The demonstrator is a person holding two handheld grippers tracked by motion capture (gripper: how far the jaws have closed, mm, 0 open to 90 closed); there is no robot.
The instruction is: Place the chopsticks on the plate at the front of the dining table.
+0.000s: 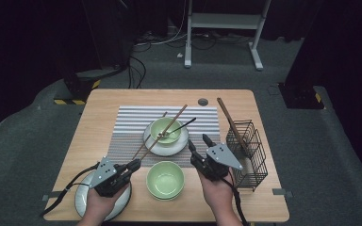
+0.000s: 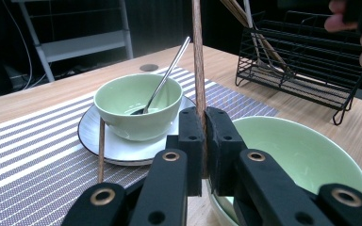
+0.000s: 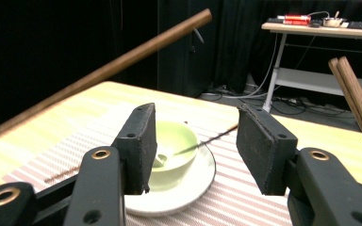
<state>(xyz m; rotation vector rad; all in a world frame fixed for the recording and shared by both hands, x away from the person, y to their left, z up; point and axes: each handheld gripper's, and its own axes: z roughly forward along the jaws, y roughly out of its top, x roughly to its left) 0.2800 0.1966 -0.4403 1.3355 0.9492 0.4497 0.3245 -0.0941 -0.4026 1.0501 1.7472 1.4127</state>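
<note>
Left claw [image 1: 133, 165], seen from the high view, is clamped on one end of a chopstick [image 1: 162, 132] whose long axis runs up and away over the far bowl [image 1: 166, 130], while my right claw [image 1: 199, 146] stands half open and empty just beside that bowl, nearer the wire rack [image 1: 249, 153]. From the left gripper view, my pads [image 2: 191, 141] pinch the chopstick [image 2: 198, 61] upright, with the spoon [image 2: 166, 75] leaning in the bowl [image 2: 139, 106] ahead. From the right gripper view, my jaws stand apart around nothing; the chopstick [image 3: 103, 73] slants across above and left of them, so I judge the right hand must rise leftward to take it.
</note>
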